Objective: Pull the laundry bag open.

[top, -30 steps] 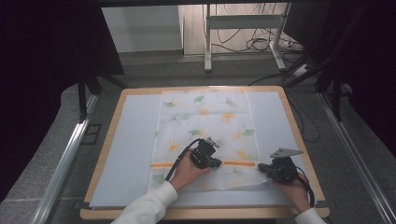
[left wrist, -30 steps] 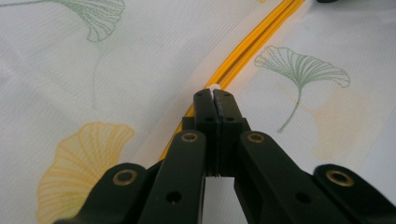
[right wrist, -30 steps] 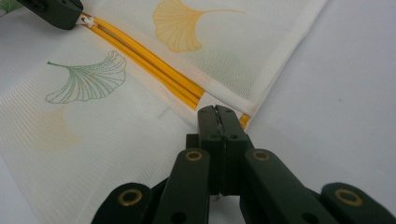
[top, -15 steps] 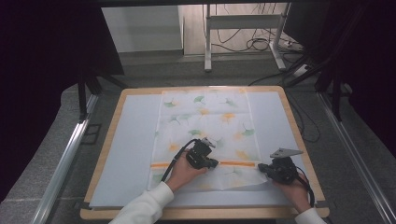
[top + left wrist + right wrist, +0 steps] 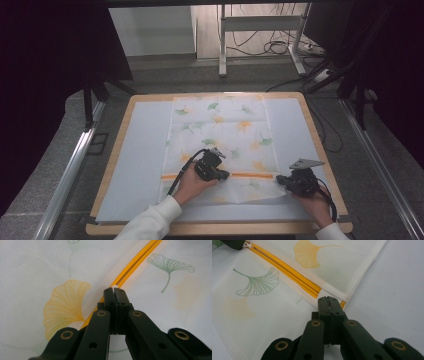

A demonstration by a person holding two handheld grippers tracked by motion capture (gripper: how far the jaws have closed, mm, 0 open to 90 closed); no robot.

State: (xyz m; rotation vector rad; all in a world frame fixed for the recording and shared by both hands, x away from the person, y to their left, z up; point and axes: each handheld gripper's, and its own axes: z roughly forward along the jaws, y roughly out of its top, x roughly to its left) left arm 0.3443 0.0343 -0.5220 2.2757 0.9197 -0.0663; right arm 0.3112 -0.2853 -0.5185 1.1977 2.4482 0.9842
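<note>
Mesh laundry bag (image 5: 220,135), ginkgo-leaf print, lies flat down the middle of the board (image 5: 135,145), its orange zipper (image 5: 250,175) running across near the front edge. Left gripper (image 5: 220,175) sits mid-zipper, jaws pinched tight on the small white zipper pull (image 5: 115,286), seen close in the left gripper view. Right gripper (image 5: 282,181) is at the zipper's right end by the bag's right hem, jaws clamped on the fabric there (image 5: 329,300), closed with no gap. Looks like zipping in progress, roughly halfway along.

To do it well: right gripper should anchor the end and keep the tape taut, left should drag the pull straight along the track, low and level, no lifting, or the thin mesh bunches and the slider jams. Small pull could slip from the pads.

Around: bare board either side of the bag, nothing in the path. Beyond the far edge, a metal stand (image 5: 260,30) and loose floor cables (image 5: 280,47), well apart.
</note>
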